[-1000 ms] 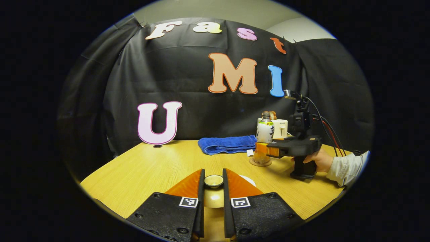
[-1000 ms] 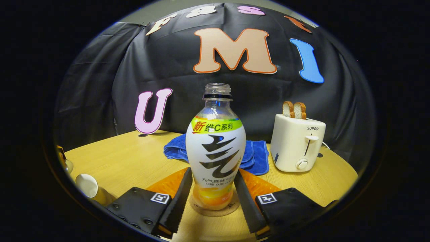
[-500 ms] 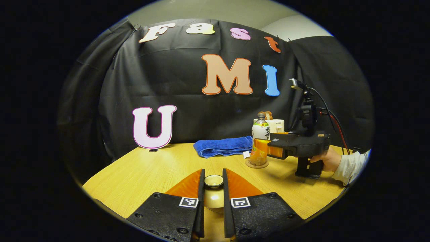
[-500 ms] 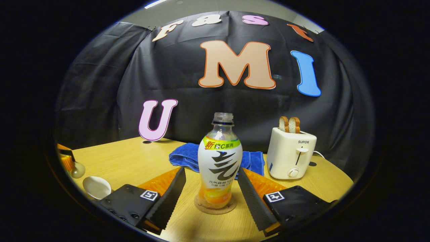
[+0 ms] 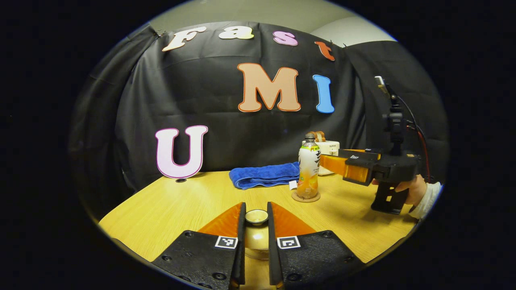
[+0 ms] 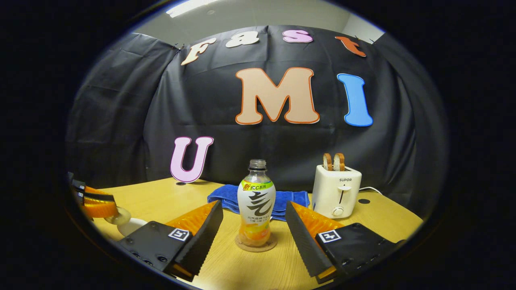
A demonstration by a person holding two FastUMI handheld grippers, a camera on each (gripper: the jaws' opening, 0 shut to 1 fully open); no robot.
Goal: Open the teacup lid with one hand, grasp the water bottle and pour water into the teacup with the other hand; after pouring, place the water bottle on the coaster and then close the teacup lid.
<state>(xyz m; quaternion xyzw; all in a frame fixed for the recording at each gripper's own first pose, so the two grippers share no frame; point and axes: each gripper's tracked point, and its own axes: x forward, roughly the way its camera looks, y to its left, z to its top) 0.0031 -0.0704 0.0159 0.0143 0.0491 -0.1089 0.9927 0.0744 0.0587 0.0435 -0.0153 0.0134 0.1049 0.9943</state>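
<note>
Cork coaster (image 6: 255, 244) carries the upright water bottle (image 6: 256, 209), standing free between the spread fingers of the right claw (image 6: 254, 233), with the toaster (image 6: 337, 191) at 2 o'clock. Left claw (image 5: 256, 225) pinches the teacup lid (image 5: 256, 217); the teacup (image 6: 131, 225) is half hidden at 9 o'clock on the bench (image 6: 161, 197).

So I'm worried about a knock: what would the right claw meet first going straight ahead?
Probably the bottle on its coaster, centred ahead of the open right claw; depth is unclear.
</note>
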